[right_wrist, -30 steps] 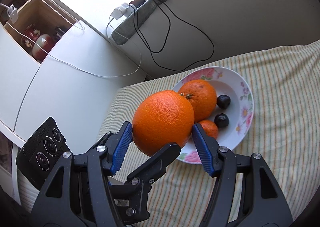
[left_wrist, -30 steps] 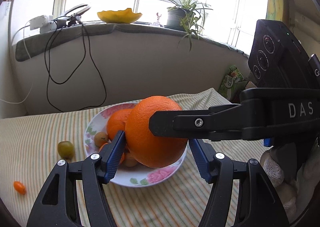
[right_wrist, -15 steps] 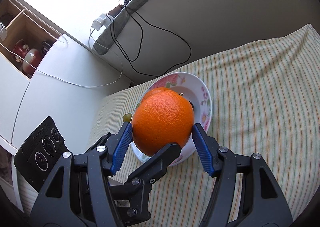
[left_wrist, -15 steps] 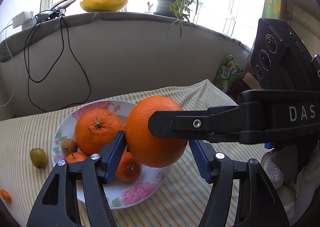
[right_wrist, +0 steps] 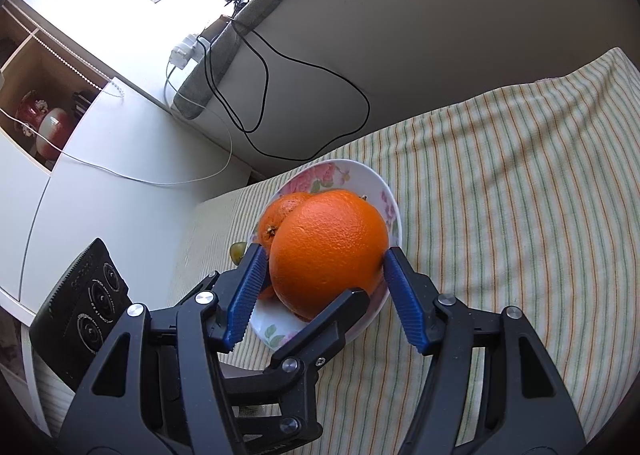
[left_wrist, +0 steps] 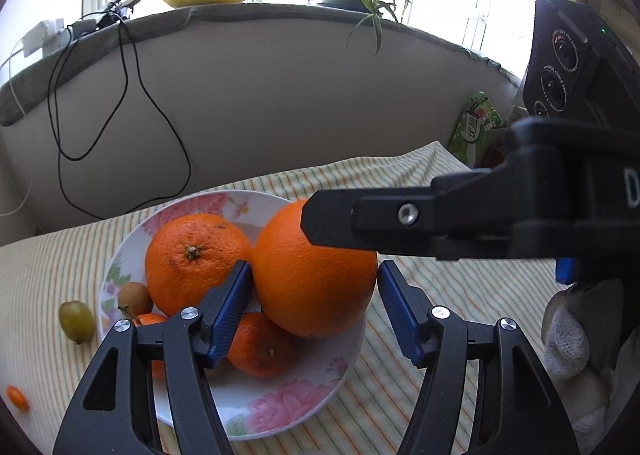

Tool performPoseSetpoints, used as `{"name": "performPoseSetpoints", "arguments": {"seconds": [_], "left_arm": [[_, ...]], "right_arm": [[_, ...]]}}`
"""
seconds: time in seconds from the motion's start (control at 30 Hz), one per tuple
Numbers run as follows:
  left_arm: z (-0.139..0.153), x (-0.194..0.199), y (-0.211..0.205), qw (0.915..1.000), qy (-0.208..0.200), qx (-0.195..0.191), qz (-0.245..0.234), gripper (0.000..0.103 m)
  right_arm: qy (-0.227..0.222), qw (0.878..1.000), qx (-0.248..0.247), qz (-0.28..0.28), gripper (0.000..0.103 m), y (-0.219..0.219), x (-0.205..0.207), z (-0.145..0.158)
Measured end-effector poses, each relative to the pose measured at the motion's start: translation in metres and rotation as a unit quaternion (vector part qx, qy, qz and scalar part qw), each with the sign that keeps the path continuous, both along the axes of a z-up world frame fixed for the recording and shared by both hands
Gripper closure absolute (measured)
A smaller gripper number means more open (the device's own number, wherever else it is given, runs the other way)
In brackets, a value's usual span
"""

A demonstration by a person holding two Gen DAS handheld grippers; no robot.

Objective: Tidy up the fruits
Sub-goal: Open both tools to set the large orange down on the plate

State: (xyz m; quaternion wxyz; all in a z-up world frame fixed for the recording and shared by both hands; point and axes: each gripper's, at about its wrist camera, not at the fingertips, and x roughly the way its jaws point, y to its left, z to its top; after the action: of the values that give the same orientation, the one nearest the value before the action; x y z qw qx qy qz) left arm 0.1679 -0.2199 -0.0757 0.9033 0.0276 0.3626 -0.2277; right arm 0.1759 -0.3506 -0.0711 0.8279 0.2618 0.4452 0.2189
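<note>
A large orange (left_wrist: 316, 275) sits between the blue pads of both grippers, above the right side of a floral plate (left_wrist: 280, 411). My left gripper (left_wrist: 314, 307) touches it with its left pad; a small gap shows at the right pad. My right gripper (right_wrist: 324, 287) closes on the same orange (right_wrist: 328, 251) from the other side. On the plate lie a second large orange (left_wrist: 192, 259), two small mandarins (left_wrist: 260, 347) and a brown longan (left_wrist: 134, 297).
A green grape (left_wrist: 76, 321) and a tiny orange kumquat (left_wrist: 16, 397) lie on the striped cloth left of the plate. A wall with dangling cables (left_wrist: 120, 103) stands behind. A white cabinet (right_wrist: 100, 195) is at the left.
Both grippers have carried the large orange over and down to the plate's right side. The plate now lies closer beneath, and the left gripper's right pad has come slightly off the orange.
</note>
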Motion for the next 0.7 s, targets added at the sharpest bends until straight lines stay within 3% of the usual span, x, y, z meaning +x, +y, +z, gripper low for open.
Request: {"name": "performPoseSetpoints", "arguments": {"seconds": [0.1,0.7], "left_arm": [[0.006,-0.005,0.003,0.9998,-0.019,0.004,0.009,0.031],[0.019,-0.029,0.038,0.999,-0.035,0.0,0.029,0.031]], "right_arm": [[-0.009,1.0,-0.008,-0.006,0.036,-0.002,0.0,0.007],[-0.014,1.0,-0.024,-0.008,0.035,0.008,-0.018,0.015]]}}
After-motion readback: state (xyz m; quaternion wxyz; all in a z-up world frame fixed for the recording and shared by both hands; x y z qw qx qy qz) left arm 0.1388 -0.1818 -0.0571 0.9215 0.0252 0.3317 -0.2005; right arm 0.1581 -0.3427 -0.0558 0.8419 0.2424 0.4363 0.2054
